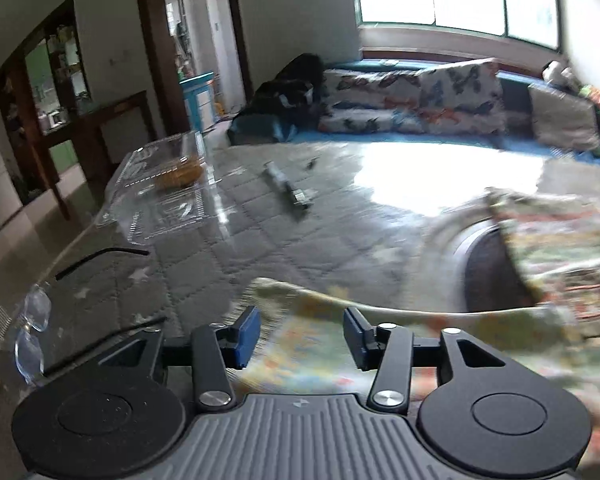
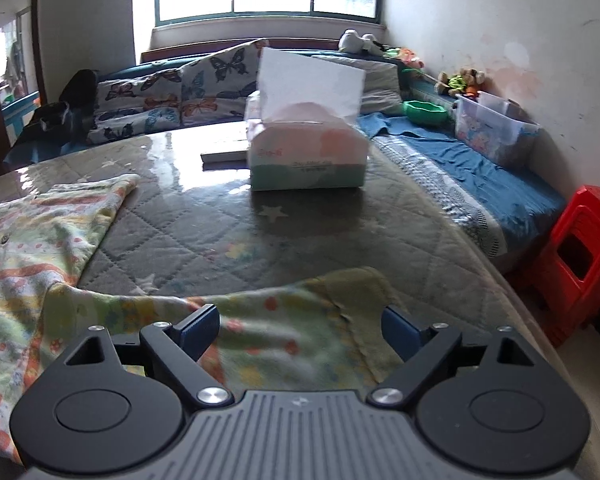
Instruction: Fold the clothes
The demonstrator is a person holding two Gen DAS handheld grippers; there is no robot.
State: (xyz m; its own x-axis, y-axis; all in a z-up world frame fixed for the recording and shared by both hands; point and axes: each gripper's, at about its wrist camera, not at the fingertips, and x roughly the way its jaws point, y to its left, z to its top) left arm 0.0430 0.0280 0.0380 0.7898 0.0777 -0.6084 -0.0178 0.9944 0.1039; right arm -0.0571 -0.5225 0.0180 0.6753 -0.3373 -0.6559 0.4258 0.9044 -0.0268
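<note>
Folding is only beginning: patterned garment (image 2: 60, 240) is lying rumpled on the quilted surface (image 2: 228, 216), while left gripper (image 1: 300, 336) and right gripper (image 2: 300, 332) are both gaping, holding nothing.

Both tools tilt downward over the table (image 2: 300, 216): the left tool (image 1: 302, 336) half spread, the right tool (image 2: 300, 330) spread wide, gripping nothing.

The quilted table (image 2: 180, 236) carries a patterned garment (image 2: 40, 240) at left; a tissue box (image 2: 306, 152) stands at upper centre.
</note>
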